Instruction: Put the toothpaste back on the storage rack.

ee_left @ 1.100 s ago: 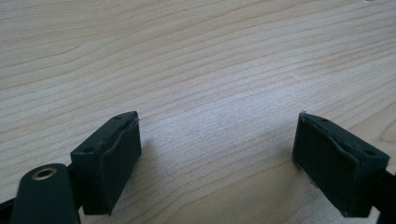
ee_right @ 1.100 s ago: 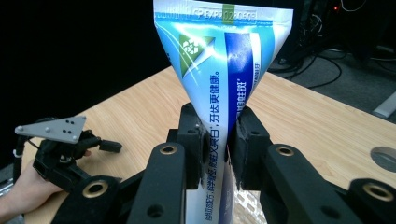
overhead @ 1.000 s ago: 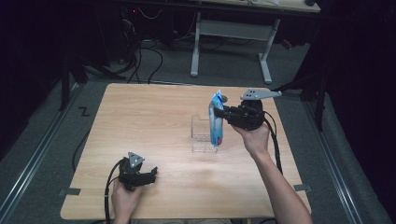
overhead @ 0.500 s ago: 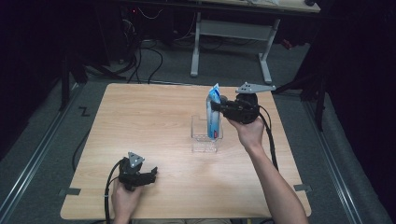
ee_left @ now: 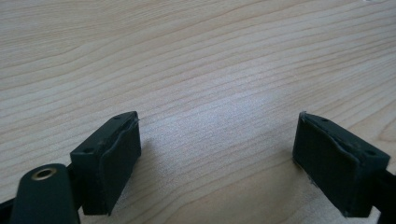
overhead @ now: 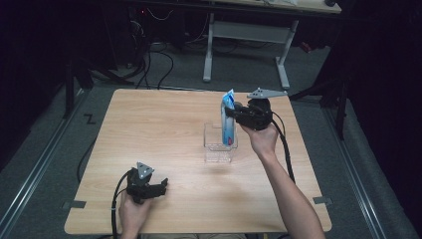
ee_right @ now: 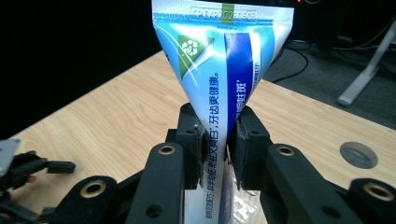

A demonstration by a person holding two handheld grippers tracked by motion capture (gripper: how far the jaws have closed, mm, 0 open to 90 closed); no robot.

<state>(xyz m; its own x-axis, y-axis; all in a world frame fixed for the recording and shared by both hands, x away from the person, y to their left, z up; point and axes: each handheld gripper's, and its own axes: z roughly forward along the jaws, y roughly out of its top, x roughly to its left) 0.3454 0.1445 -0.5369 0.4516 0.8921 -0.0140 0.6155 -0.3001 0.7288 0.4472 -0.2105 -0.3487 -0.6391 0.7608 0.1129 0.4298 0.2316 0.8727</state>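
A blue and white toothpaste tube (overhead: 228, 121) stands upright with its crimped end up, its lower end inside a clear plastic box (overhead: 218, 145) in the middle of the table. My right gripper (overhead: 230, 112) is shut on the tube (ee_right: 219, 79) near its middle, reaching in from the right. My left gripper (overhead: 161, 185) rests on the table near the front left edge; its jaws stand wide apart over bare wood (ee_left: 215, 93) with nothing between them.
The wooden table (overhead: 149, 129) has free room all around the box. A round grommet (ee_right: 357, 154) sits in the tabletop beyond the tube. A desk frame (overhead: 249, 35) and cables lie on the floor behind the table.
My right gripper has carried the tube left and down, so its lower end now stands in the clear box. The left gripper has stayed put.
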